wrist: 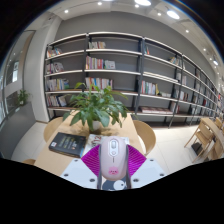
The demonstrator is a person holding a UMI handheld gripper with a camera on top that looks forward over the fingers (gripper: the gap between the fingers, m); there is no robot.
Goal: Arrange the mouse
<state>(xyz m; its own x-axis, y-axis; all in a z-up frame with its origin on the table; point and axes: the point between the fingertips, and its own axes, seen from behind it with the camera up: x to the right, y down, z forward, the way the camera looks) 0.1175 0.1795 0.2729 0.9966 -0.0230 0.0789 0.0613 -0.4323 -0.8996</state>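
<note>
Tall dark bookshelves (125, 70) filled the far wall, their shelves holding rows of books and papers; no title or label on any spine could be read. In front of them stood a round wooden table (62, 130), pale tan, which carried everything else. A leafy green potted plant (98, 104) rose from the middle of the table, its leaves spreading wide above the other things. Near the table's left edge lay a dark book (67, 143) with some pale marking on its cover, too small to make out. At the table's near edge was the mouse (113, 158), white to light grey, smooth and rounded, with a seam running down the middle between its two buttons and what looked like a scroll wheel toward its front; no brand mark showed on it. The gripper (113, 160) held the mouse between its two fingers, the magenta pads (92, 161) pressed against its left and right flanks with no gap showing on either side. The mouse pointed lengthwise away from the gripper, toward the plant.
</note>
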